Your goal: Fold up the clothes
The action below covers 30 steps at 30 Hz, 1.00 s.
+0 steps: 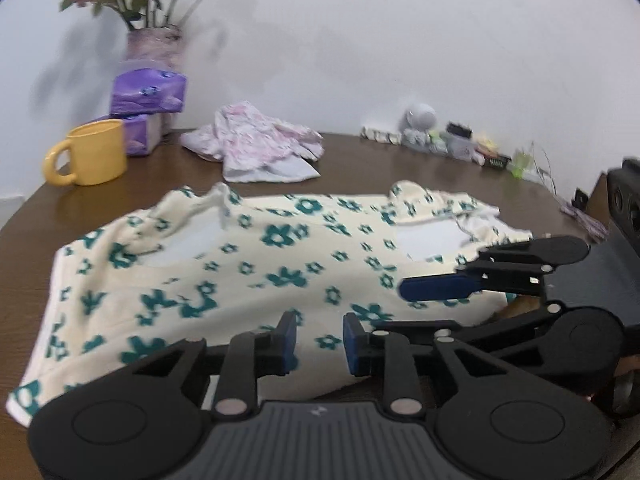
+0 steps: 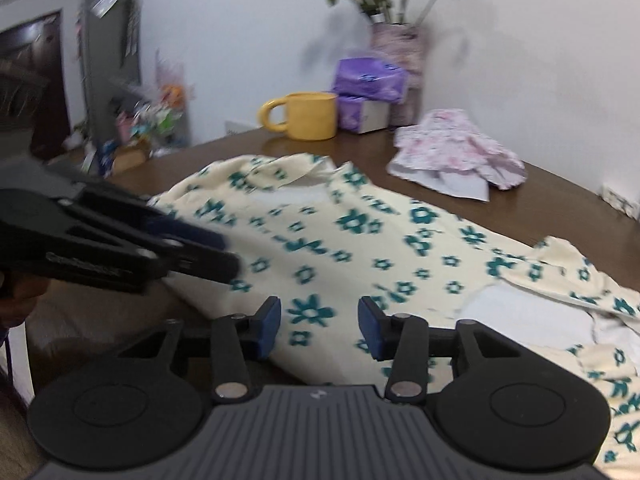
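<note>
A cream garment with teal flowers lies spread on the brown table; it also shows in the right wrist view. My left gripper is open, just above the garment's near edge, with cloth showing between the blue pads. My right gripper is open over the garment's near edge. The right gripper appears in the left wrist view at the right, over the garment. The left gripper appears in the right wrist view at the left. A crumpled pink and white garment lies farther back.
A yellow mug, purple tissue packs and a vase of flowers stand at the back left. Small clutter lines the back right by the wall. A black speaker is at the right edge.
</note>
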Each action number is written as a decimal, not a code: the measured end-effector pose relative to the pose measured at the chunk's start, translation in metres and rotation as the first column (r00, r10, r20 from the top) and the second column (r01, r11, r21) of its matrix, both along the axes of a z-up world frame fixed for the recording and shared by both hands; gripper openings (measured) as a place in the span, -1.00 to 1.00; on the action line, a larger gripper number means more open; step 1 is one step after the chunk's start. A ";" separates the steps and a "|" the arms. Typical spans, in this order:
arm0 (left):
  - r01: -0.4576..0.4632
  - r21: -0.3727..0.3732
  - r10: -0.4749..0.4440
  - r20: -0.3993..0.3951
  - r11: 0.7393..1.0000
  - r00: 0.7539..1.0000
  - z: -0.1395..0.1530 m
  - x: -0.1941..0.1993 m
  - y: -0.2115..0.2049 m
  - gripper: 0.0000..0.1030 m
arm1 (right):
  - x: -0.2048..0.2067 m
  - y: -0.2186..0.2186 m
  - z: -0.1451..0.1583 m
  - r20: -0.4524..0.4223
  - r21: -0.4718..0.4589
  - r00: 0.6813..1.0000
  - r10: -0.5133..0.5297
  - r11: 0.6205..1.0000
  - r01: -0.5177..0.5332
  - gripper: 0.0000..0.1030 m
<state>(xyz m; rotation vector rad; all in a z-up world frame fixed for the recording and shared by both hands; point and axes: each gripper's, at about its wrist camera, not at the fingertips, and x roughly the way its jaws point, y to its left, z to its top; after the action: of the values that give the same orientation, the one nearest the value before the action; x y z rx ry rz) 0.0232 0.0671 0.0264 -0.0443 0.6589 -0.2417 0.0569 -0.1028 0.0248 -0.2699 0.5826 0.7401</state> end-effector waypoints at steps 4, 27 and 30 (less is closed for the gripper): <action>-0.006 0.022 0.006 -0.021 1.000 1.000 -0.007 0.002 -0.006 -0.53 | -0.001 0.001 -0.006 -0.009 -0.023 1.000 -0.003 1.000 0.003 -0.25; -0.041 -0.055 0.038 -0.044 0.998 0.998 -0.008 0.003 0.006 -0.54 | 0.013 -0.137 -0.008 0.002 -0.030 0.970 -0.243 0.969 0.243 -0.65; -0.048 -0.055 0.045 -0.046 0.997 0.998 -0.008 0.003 0.005 -0.54 | 0.014 -0.155 -0.008 0.001 -0.010 0.964 -0.264 0.964 0.264 -0.73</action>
<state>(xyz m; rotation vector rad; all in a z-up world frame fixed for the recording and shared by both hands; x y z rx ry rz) 0.0264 0.0725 0.0188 -0.1194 0.6946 -0.2147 0.0712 -0.2579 0.0168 -0.1965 0.6093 0.4790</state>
